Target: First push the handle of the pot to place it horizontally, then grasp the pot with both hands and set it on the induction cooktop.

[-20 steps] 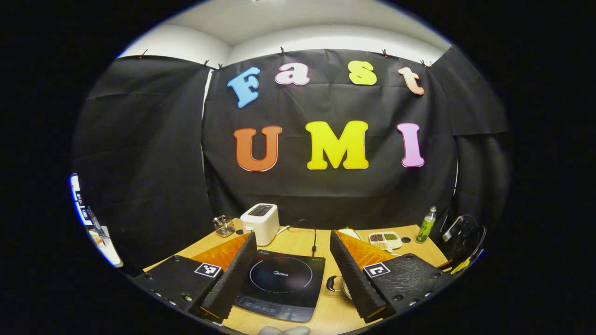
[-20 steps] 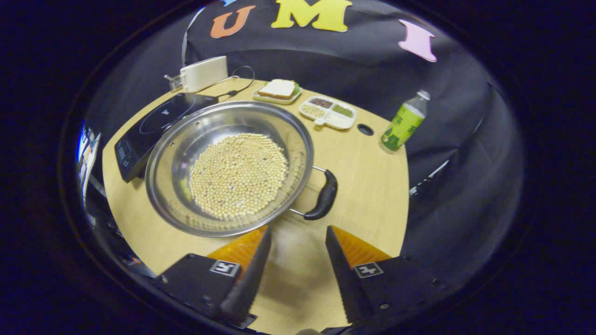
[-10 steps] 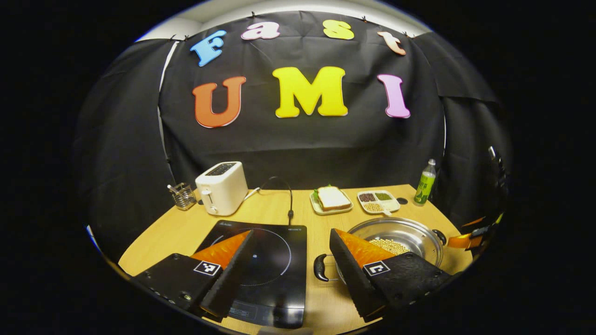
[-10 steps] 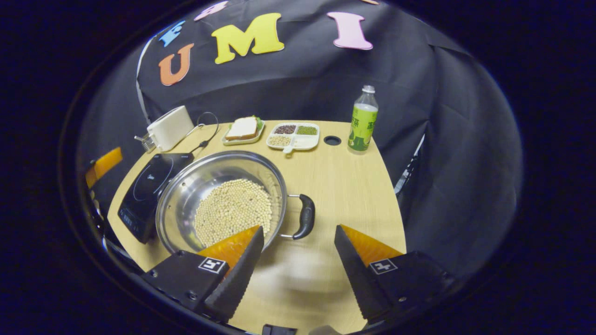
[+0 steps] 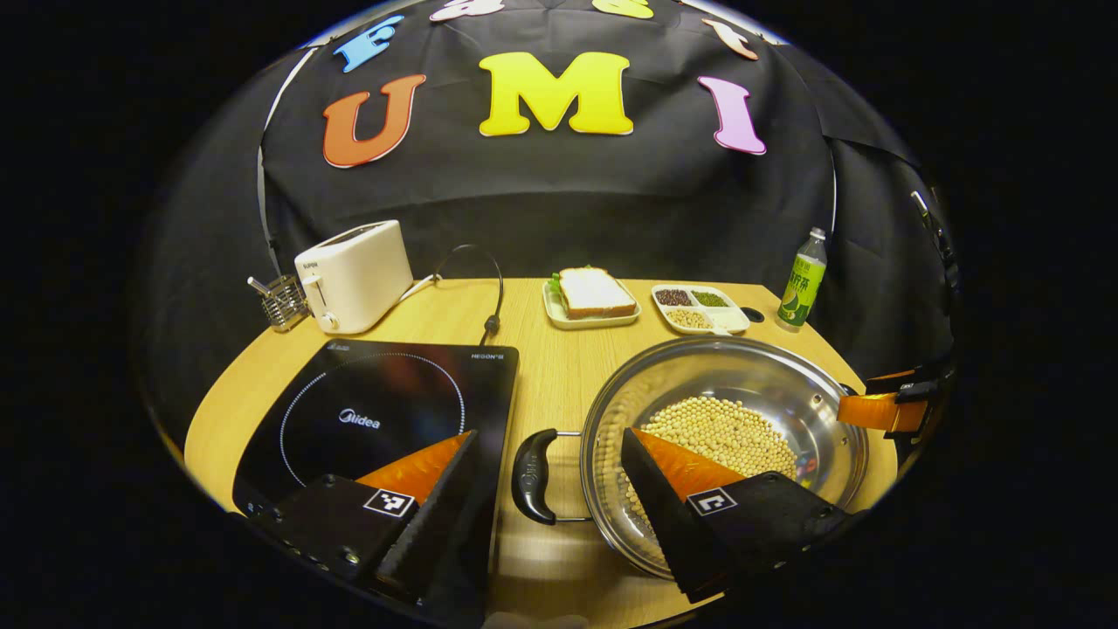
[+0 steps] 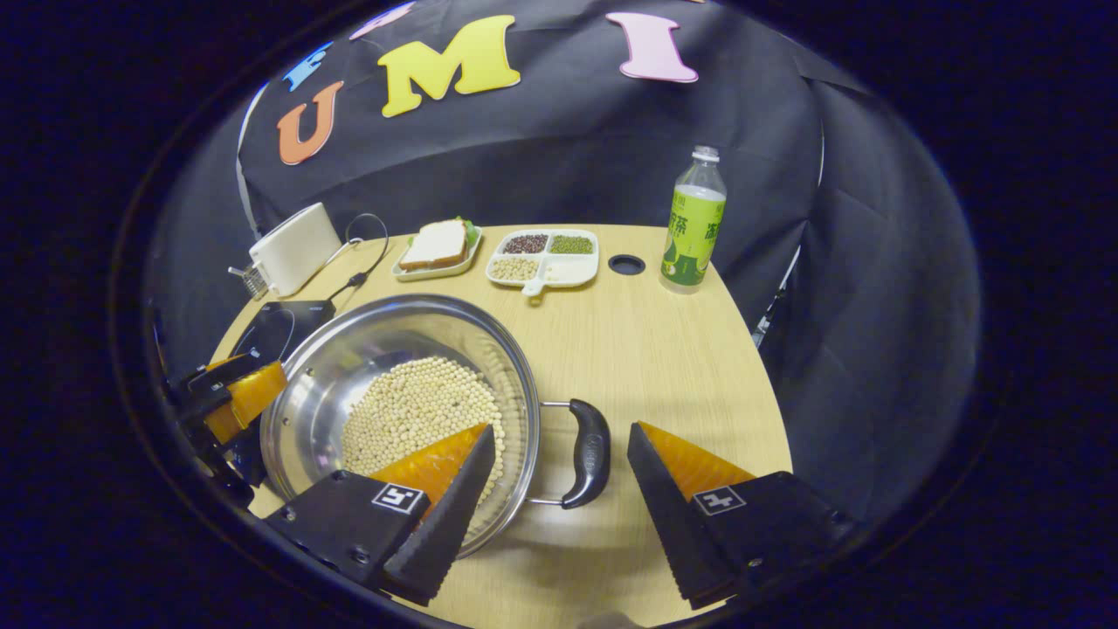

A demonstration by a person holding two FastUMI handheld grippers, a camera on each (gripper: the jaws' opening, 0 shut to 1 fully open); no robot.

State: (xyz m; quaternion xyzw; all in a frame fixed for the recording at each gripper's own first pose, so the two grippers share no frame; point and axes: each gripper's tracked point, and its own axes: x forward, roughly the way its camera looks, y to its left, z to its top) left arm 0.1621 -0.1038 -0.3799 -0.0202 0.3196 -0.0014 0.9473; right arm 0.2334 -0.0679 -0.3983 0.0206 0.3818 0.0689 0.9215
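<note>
Beside the pot (image 5: 725, 428), you are holding both grippers wide open and empty (left gripper (image 5: 550, 515), right gripper (image 6: 559, 498)); uneven closing risks spilling the beans (image 6: 419, 411).

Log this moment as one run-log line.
phase: pre-grasp | left claw: open, straddling left pot handle | right claw: open, straddling right handle | pot: on table, beside cooktop

Pot (image 5: 786, 393) is sitting at 3 o'clock of cooktop (image 5: 376, 419) on table (image 5: 559, 349); beans (image 5: 721, 432) lying inside; toaster (image 5: 354, 275) standing at cooktop's 12; sandwich plate (image 5: 590, 306), bottle (image 5: 802, 279) at pot's 11 and 1.
</note>
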